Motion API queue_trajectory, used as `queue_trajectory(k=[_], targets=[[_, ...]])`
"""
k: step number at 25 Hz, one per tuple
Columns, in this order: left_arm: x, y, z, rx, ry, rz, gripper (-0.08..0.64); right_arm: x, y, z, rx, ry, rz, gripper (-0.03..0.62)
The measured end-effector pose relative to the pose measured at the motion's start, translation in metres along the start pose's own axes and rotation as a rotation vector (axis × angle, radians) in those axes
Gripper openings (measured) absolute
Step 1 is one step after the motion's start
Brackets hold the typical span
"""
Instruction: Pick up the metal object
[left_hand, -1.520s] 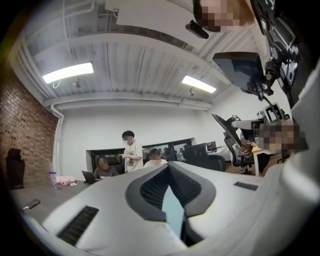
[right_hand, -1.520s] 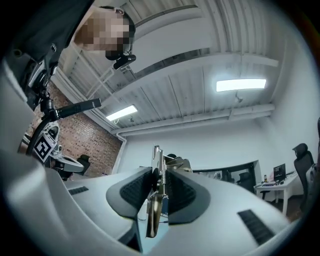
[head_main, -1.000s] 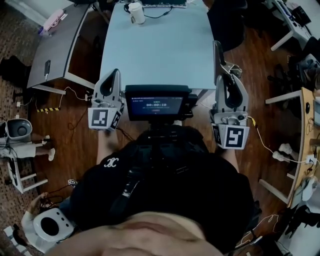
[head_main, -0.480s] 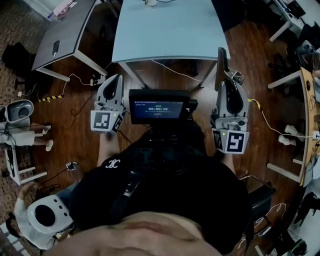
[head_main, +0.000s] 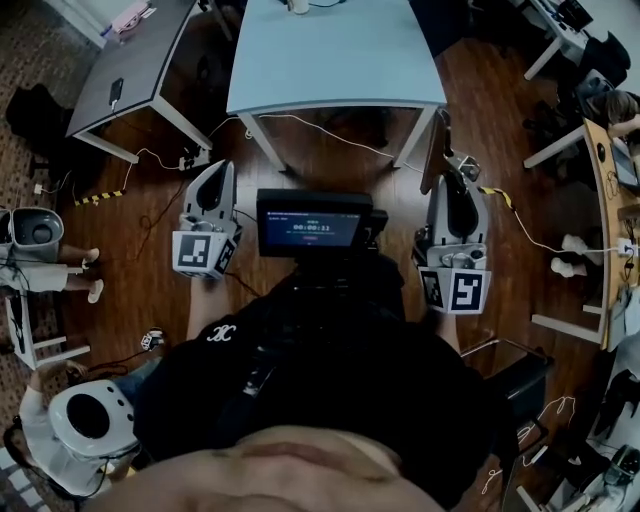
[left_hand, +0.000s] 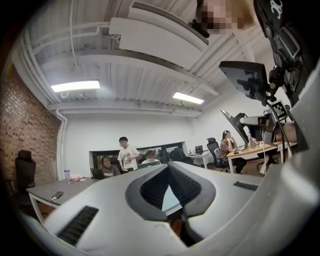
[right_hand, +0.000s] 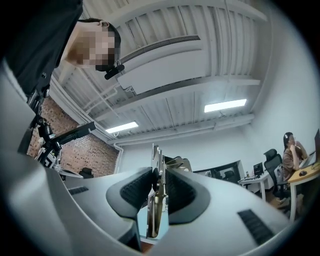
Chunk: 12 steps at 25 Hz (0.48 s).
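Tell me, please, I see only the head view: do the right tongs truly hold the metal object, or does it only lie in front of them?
Observer: In the right gripper view the right tongs are shut on the metal object; both ribbed pads press its flat sides.
Operator: How does it sit in them?
Observer: It stands on edge between the pads and reaches out past their tips.
Operator: And the left tongs?
Observer: The left gripper view shows the left tongs shut, tips touching, nothing between them.
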<state>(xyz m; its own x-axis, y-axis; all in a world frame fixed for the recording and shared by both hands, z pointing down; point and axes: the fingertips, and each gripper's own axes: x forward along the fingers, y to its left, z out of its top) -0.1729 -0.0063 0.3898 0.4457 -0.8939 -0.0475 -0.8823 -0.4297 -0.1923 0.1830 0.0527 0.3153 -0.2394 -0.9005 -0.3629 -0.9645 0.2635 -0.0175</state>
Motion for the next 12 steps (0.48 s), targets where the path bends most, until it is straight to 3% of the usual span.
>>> queue_trajectory(k=[12], targets=[[0.0090, -0.0106, 0.0009, -0.012, -0.021, -0.018, 0.011, 0.0042, 0.0073, 0.0036, -0.029, 0.004, 0.071, 0.075]])
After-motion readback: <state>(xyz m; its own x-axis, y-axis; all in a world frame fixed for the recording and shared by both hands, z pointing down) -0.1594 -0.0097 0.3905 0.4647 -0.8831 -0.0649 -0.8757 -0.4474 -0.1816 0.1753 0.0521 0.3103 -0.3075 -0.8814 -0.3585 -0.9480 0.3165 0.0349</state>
